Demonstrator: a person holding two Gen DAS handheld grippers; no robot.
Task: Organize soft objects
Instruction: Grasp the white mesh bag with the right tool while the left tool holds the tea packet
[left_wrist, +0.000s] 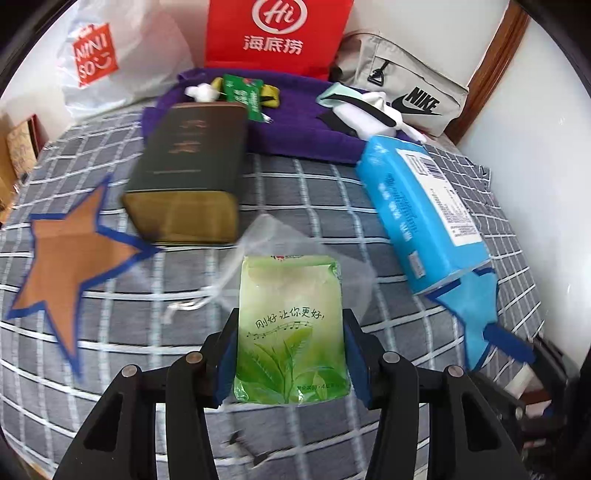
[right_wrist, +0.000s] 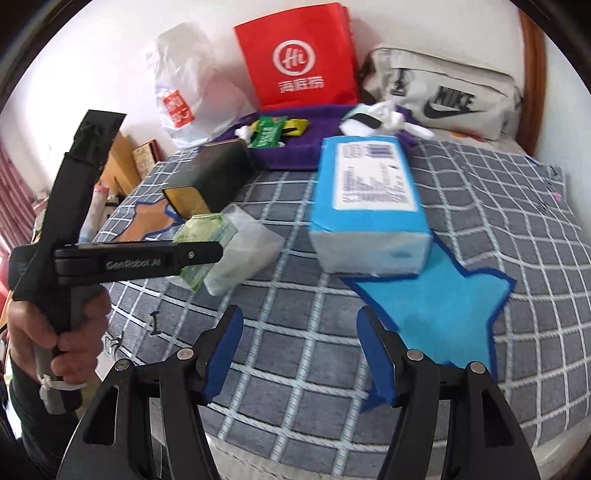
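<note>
Your left gripper (left_wrist: 291, 354) is clamped on the green tea-leaf tissue pack (left_wrist: 291, 332), printed with Chinese script, held above the grey checked bedspread (left_wrist: 295, 192). Your right gripper (right_wrist: 299, 350) stands wide, holding nothing, over bare checks. The blue tissue brick (right_wrist: 369, 199), barcode label up, overlaps the blue star patch (right_wrist: 436, 306). Readable behind: the red "Hi" paper bag (left_wrist: 277, 37), white MINISO bag (left_wrist: 110, 55), grey NIKE pouch (left_wrist: 402, 92).
</note>
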